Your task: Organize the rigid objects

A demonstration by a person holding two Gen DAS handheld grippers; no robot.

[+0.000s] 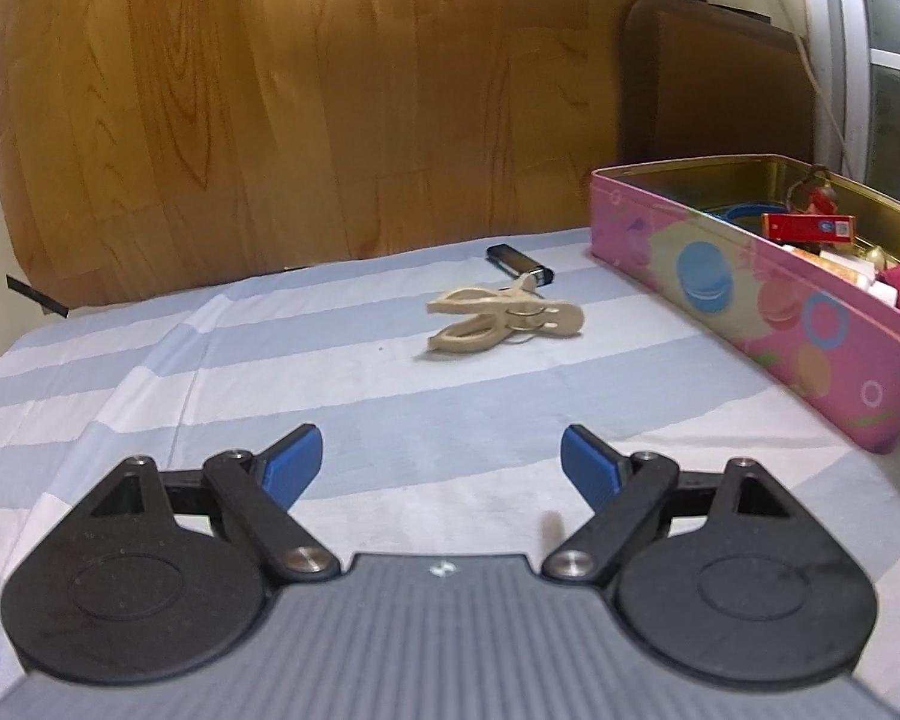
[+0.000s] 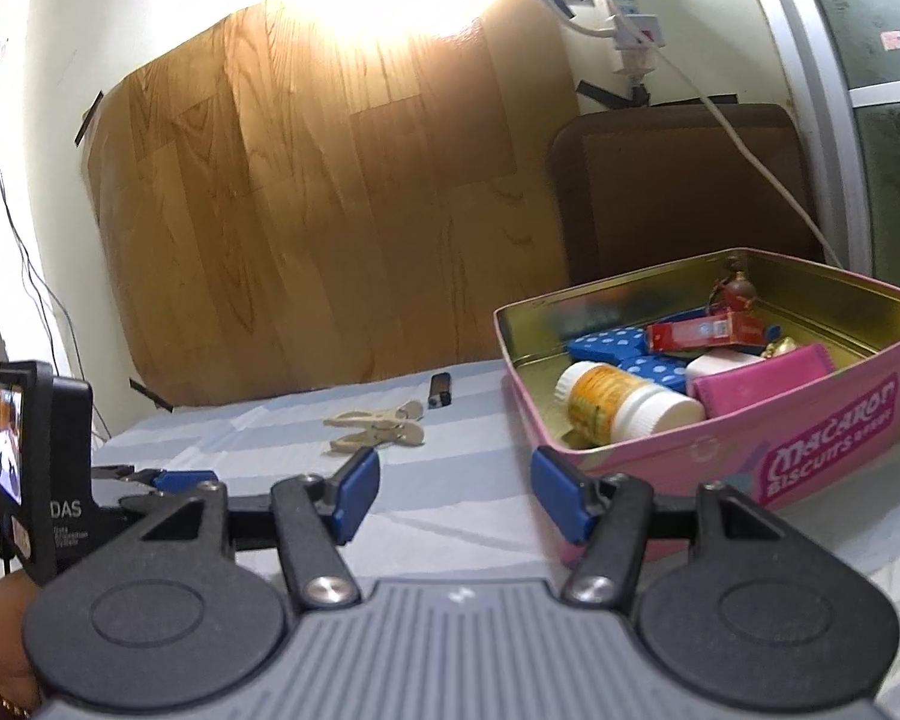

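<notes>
The left claw [image 1: 441,468] hangs released over the striped blue and white cloth [image 1: 150,360] that covers the worktop, its blue pads [image 1: 294,468] spread wide with only bare cloth between them. Ahead of it, well apart from the pads, two beige clothes pegs [image 1: 504,317] lie tangled together on the cloth, and just behind them a black lighter [image 1: 519,263] with a silver end lies flat, its tip nearly touching the pegs. To the right stands the pink tin [image 1: 750,300], lid off, its long side running back along the cloth; over the rim a red box [image 1: 807,227] and a small keychain figure [image 1: 813,189] show among other things. The right claw [image 2: 456,495] is also released, pads [image 2: 357,492] parted less widely and holding nothing, and it sits just in front of the near corner of the tin [image 2: 810,450]. From this side the tin's contents are plainer: a white bottle [image 2: 624,399] with a yellow label lying on its side, a blue spotted piece [image 2: 606,343], the red box [image 2: 705,330], a pink pouch [image 2: 762,378] and the keychain [image 2: 735,294] at the far wall. The pegs [image 2: 378,425] and lighter [image 2: 439,391] lie on the cloth left of the tin. At the left edge, the other claw's camera unit [image 2: 36,468] is seen, with a hand [image 2: 0,648] beneath it. A wood-grain panel [image 2: 330,210] backs the worktop.
</notes>
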